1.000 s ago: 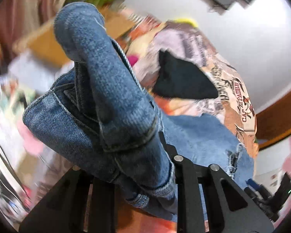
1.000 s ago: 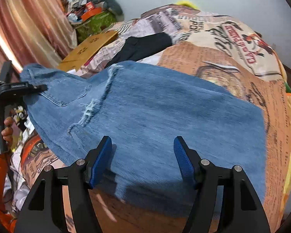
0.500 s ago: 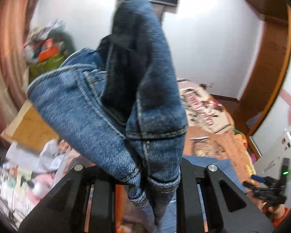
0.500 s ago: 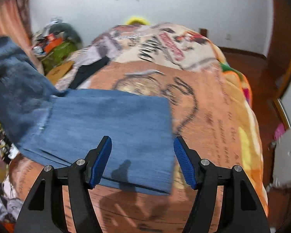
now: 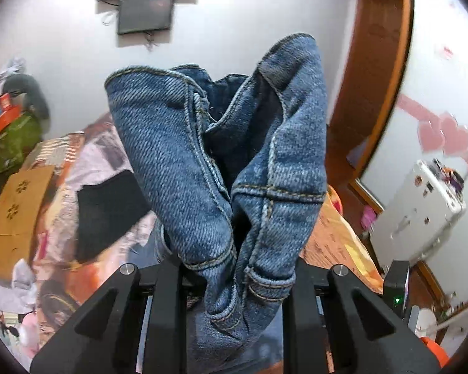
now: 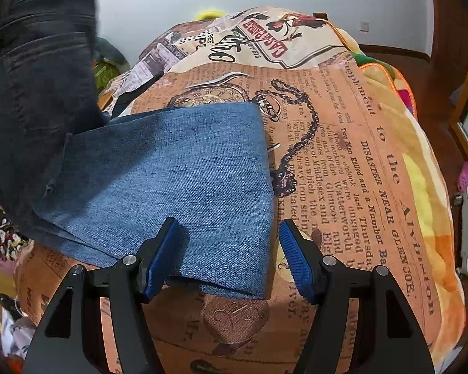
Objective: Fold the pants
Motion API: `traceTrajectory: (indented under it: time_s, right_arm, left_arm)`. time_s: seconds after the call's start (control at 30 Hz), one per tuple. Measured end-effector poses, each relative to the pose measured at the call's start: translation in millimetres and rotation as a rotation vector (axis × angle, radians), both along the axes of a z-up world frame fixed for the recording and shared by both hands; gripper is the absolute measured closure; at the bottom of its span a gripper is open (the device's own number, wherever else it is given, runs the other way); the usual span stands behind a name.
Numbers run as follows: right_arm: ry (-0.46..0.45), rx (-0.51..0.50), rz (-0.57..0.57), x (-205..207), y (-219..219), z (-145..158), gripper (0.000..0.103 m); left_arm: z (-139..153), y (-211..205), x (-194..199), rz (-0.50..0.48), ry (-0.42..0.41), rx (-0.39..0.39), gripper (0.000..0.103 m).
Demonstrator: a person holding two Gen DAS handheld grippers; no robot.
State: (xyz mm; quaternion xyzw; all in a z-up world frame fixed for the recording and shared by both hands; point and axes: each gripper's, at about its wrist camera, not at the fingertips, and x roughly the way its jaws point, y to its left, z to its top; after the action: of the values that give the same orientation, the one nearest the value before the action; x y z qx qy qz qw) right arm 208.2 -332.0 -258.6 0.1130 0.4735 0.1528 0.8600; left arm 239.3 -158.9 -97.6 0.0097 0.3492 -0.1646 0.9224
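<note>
Blue denim pants (image 6: 171, 180) lie on the newspaper-print bedspread (image 6: 358, 162), their leg end flat and squared off. My right gripper (image 6: 231, 249) hovers open just above the near right corner of that leg end, blue pads on either side of the edge. In the left wrist view my left gripper (image 5: 237, 274) is shut on a bunched waistband part of the pants (image 5: 221, 168), lifted in the air so the denim stands up and fills the view. The same raised denim hangs dark at the upper left in the right wrist view.
A black garment (image 5: 109, 212) and a flat cardboard piece (image 5: 15, 212) lie on the far left of the bed. Cluttered bags (image 5: 6, 131) stand by the wall. A wooden door frame (image 5: 383, 93) and a white appliance (image 5: 418, 208) are to the right.
My left gripper has swung up and across with the waistband, rolling as it went. The right gripper slid right along the legs to their end corner, still open.
</note>
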Motion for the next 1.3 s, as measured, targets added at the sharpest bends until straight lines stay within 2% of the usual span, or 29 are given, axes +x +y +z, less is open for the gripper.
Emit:
traceTrajectory:
  time_s: [0.27, 0.37, 0.5, 0.57, 0.63, 0.73, 0.8, 0.87, 0.9, 0.93, 1.0, 1.17, 1.3]
  right_arm:
    - [-0.001, 0.035, -0.005, -1.0, -5.6, -3.0, 0.041]
    - [-0.004, 0.034, -0.006, -1.8, -5.4, -2.4, 0.041]
    - [-0.013, 0.018, -0.006, -5.0, -4.9, 0.6, 0.041]
    - [-0.024, -0.001, -0.004, -8.5, -3.9, 4.5, 0.041]
    - [-0.028, -0.009, -0.005, -11.9, -4.1, 7.6, 0.040]
    - [-0.030, -0.014, -0.012, -18.4, -6.5, 13.1, 0.040]
    - [-0.032, -0.020, -0.016, -22.9, -8.2, 15.4, 0.040]
    - [-0.031, -0.027, -0.020, -28.3, -9.6, 17.9, 0.040]
    - [-0.031, -0.031, -0.022, -31.0, -9.7, 19.2, 0.040]
    - [-0.029, -0.034, -0.024, -34.1, -10.4, 20.7, 0.040]
    - [-0.025, -0.039, -0.027, -37.4, -10.4, 22.1, 0.040]
    - [-0.009, -0.068, -0.015, -44.1, -7.2, 22.3, 0.040]
    - [-0.002, -0.059, -0.012, -44.1, -5.7, 21.4, 0.040]
  left_arm:
    - [-75.7, -64.3, 5.5, -0.154, 0.170, 0.114, 0.086]
    - [-102.5, -73.0, 2.0, -0.200, 0.234, 0.144, 0.086]
    - [-119.4, -75.8, -4.0, -0.224, 0.264, 0.167, 0.084]
    - [-118.7, -73.6, -1.9, -0.218, 0.273, 0.158, 0.082]
    - [-120.7, -69.0, 2.7, -0.237, 0.316, 0.120, 0.066]
    - [-131.3, -71.3, 2.2, -0.250, 0.358, 0.103, 0.063]
    - [-130.7, -72.8, -4.2, -0.260, 0.351, 0.136, 0.062]
    - [-128.2, -75.2, -14.6, -0.277, 0.347, 0.157, 0.052]
    - [-127.0, -73.5, -19.3, -0.295, 0.353, 0.144, 0.035]
    - [-124.2, -71.8, -23.3, -0.318, 0.357, 0.118, 0.027]
    - [-113.7, -66.9, -32.4, -0.340, 0.340, 0.089, 0.018]
    - [-85.5, -41.7, -31.1, -0.295, 0.243, 0.123, 0.016]
    - [-75.6, -10.1, 6.2, -0.174, 0.175, 0.202, 0.011]
